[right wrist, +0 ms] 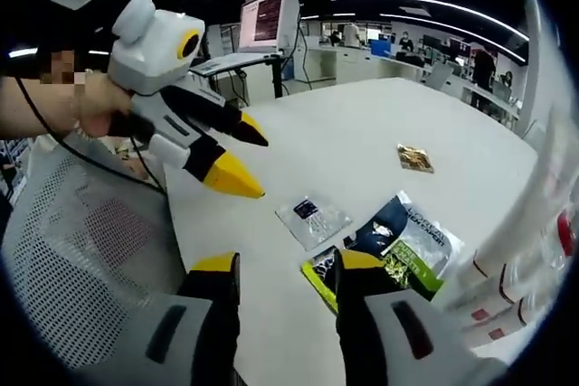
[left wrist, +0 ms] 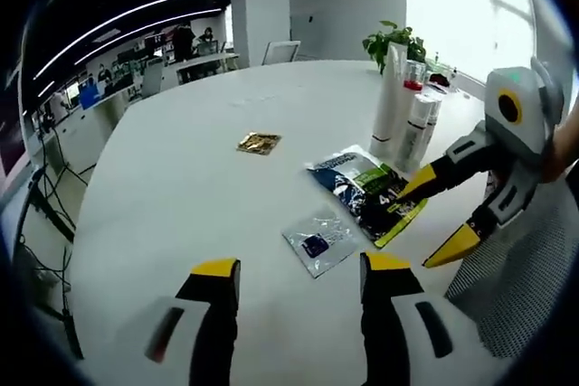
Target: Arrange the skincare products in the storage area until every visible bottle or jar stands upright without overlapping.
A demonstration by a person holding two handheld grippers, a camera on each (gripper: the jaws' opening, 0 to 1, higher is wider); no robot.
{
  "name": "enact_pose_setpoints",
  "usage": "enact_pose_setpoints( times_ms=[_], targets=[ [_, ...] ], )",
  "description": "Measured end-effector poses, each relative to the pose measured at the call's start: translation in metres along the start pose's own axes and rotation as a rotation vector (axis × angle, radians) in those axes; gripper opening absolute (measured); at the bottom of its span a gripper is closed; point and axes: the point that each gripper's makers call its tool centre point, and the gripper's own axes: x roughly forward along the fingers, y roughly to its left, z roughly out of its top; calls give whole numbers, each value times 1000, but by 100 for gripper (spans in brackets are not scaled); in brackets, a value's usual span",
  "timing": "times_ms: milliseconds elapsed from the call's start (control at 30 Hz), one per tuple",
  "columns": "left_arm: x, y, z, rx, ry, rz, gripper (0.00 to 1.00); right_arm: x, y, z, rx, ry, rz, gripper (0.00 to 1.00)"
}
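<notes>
Two white bottles stand upright at the table's far right: a tall one [left wrist: 392, 97] and a shorter one with a red band [left wrist: 420, 129]. They blur at the right edge of the right gripper view [right wrist: 520, 291]. A blue-and-green sachet pack [left wrist: 366, 189] [right wrist: 403, 241] lies flat beside them. A small clear sachet [left wrist: 318, 241] [right wrist: 312, 220] and a gold sachet [left wrist: 259, 143] [right wrist: 414, 157] also lie flat. My left gripper [left wrist: 300, 266] [right wrist: 247, 162] is open over bare table. My right gripper [right wrist: 289, 262] [left wrist: 434, 216] is open, one jaw over the pack's edge.
The round white table [left wrist: 199, 160] has free room on its left half. A potted plant [left wrist: 394, 41] stands behind the bottles. A grey mesh chair [right wrist: 81, 250] [left wrist: 516, 264] sits at the near edge. A monitor on a stand [right wrist: 267, 17] is beyond the table.
</notes>
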Motion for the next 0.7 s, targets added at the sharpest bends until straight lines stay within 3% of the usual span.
enact_pose_setpoints(
  times_ms=[200, 400, 700],
  targets=[
    [-11, -3, -1, -54, -15, 5, 63, -15, -5, -8, 21, 1, -26, 47],
    [-24, 8, -17, -121, 14, 47, 68, -23, -9, -18, 53, 11, -40, 54],
    [-42, 19, 1, -156, -24, 71, 77, -43, -11, -15, 88, 1, -62, 68]
  ],
)
